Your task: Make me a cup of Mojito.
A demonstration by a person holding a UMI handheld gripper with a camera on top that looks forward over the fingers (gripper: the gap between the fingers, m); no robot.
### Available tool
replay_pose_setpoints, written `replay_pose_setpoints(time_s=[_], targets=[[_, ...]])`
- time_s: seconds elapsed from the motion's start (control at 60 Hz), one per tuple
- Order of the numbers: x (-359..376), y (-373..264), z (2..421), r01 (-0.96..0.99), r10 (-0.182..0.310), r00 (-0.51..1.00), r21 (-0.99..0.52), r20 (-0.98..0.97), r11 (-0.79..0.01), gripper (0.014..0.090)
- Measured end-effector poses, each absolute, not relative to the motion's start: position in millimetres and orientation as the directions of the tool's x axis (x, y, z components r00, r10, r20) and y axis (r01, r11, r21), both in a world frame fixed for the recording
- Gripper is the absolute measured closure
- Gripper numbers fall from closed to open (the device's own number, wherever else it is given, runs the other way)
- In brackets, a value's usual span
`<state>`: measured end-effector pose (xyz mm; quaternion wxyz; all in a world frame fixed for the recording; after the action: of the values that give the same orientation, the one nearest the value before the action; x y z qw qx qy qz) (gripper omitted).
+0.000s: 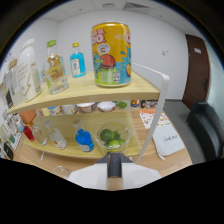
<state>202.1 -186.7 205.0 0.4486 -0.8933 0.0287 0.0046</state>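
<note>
Fingers are what we cannot read: only a dark central part of our gripper (114,167) shows, so whether they are parted or clenched we cannot tell. Just ahead of them sits a clear glass bowl of green limes (113,137) on the lower wooden shelf (65,150), the mojito's likely ingredient. Beside it stands a blue bottle (84,140); on the shelf above, a tall yellow printed can (111,54). We judge a careless reach could tip the bowl or knock the bottles. Labels are unreadable, and everything beneath the gripper is hidden.
</note>
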Motion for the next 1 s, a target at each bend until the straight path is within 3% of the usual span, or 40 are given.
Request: replay_pose_setpoints(time_s=[0.433, 0.617, 0.8, 1.0], targets=[[130.2, -250.7, 176.3, -0.059, -0.037, 0.998, -0.793, -0.046, -0.607, 0.0891], [124.4, -251.2, 166.7, 0.13, 0.013, 0.989, -0.806, 0.15, -0.578, 0.0891], [128.4, -240.1, 181.8, 0.476, 0.102, 0.865, -0.739, 0.491, -0.477, 0.0891], [124.6, -221.9, 212.4, 0.835, 0.171, 0.527, -0.468, 0.833, -0.29, 0.0894]])
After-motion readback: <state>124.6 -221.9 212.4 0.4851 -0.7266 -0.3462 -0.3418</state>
